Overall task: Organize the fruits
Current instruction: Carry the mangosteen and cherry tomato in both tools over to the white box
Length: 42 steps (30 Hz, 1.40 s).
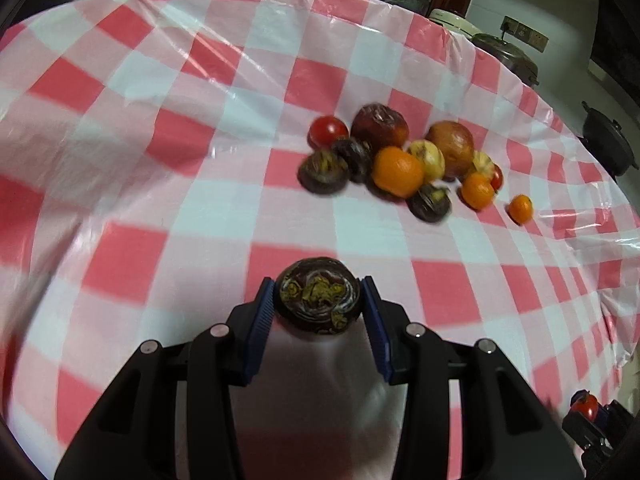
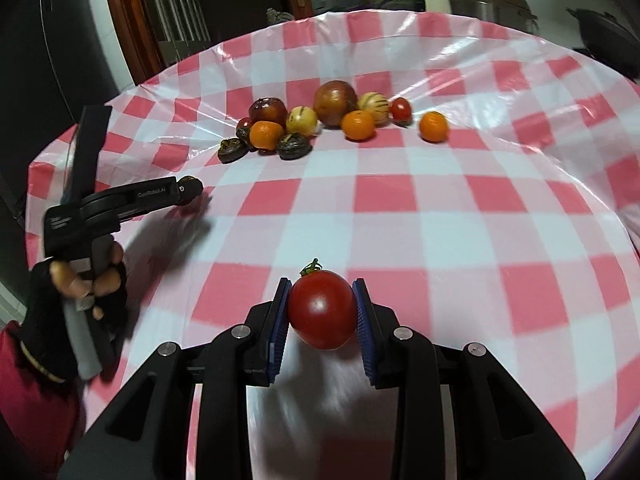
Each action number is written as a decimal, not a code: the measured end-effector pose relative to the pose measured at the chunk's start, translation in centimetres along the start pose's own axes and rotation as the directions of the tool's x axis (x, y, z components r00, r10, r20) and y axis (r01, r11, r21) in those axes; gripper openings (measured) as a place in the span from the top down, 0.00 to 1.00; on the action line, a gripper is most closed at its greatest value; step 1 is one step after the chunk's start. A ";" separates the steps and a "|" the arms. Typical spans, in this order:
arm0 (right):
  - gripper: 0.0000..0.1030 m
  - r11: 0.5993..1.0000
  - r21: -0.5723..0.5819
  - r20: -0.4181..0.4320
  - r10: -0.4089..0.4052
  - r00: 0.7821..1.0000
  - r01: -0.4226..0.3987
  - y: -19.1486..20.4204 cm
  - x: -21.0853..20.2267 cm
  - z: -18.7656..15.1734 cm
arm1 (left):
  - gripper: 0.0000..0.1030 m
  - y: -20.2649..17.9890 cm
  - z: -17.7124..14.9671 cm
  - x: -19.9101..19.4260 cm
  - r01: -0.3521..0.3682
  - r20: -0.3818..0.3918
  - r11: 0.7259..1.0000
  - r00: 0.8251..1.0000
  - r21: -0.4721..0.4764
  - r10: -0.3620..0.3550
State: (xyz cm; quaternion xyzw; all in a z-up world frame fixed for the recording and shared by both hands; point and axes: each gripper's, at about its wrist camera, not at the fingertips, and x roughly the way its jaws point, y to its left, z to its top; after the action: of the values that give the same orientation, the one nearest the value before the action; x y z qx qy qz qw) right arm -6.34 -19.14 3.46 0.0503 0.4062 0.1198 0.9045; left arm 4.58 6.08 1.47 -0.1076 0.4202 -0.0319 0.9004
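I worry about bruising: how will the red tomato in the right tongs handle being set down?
The tomato looks round and smooth, so it may roll on the glossy tablecloth. Its thin-looking skin probably bruises under a hard squeeze. The right tongs hold only its sides, so it could slip.

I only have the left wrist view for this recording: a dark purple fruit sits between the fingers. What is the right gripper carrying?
Observer: The right gripper is shut on a red tomato with a green stem.
Operator: Is that tomato resting on the cloth?
Observer: No, it is held above the checked tablecloth.
Operator: Who holds the left gripper?
Observer: A hand in a black fingerless glove, with a red sleeve.
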 end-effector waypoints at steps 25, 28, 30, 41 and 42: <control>0.69 0.976 0.173 0.123 -0.152 0.981 0.130 -12.3 -15.6 -11.1 | 0.58 -23.9 -16.0 -10.0 0.268 -0.132 0.826 0.963 0.496 -0.233; 0.69 0.958 0.237 0.133 -0.197 0.971 0.162 -14.7 -17.7 -13.0 | 0.58 -26.1 -17.5 -10.8 0.294 -0.157 0.783 0.956 0.549 -0.248; 0.69 0.942 0.280 0.137 -0.229 0.964 0.184 -16.2 -19.0 -14.2 | 0.58 -28.2 -18.8 -11.8 0.323 -0.178 0.735 0.946 0.596 -0.271; 0.69 0.782 0.498 0.049 -0.457 0.888 0.375 -24.8 -25.2 -23.3 | 0.58 -38.8 -27.4 -15.6 0.494 -0.368 0.415 0.862 0.764 -0.349; 0.69 0.765 0.513 0.028 -0.467 0.884 0.388 -25.5 -25.3 -24.2 | 0.58 -39.7 -28.6 -15.7 0.510 -0.394 0.374 0.852 0.775 -0.345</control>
State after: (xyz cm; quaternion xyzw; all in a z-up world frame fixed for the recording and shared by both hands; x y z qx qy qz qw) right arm -36.17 -50.47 0.84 0.1945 0.3527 -0.2020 0.8927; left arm -26.12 -35.05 4.18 0.2516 0.3778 -0.4771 0.7526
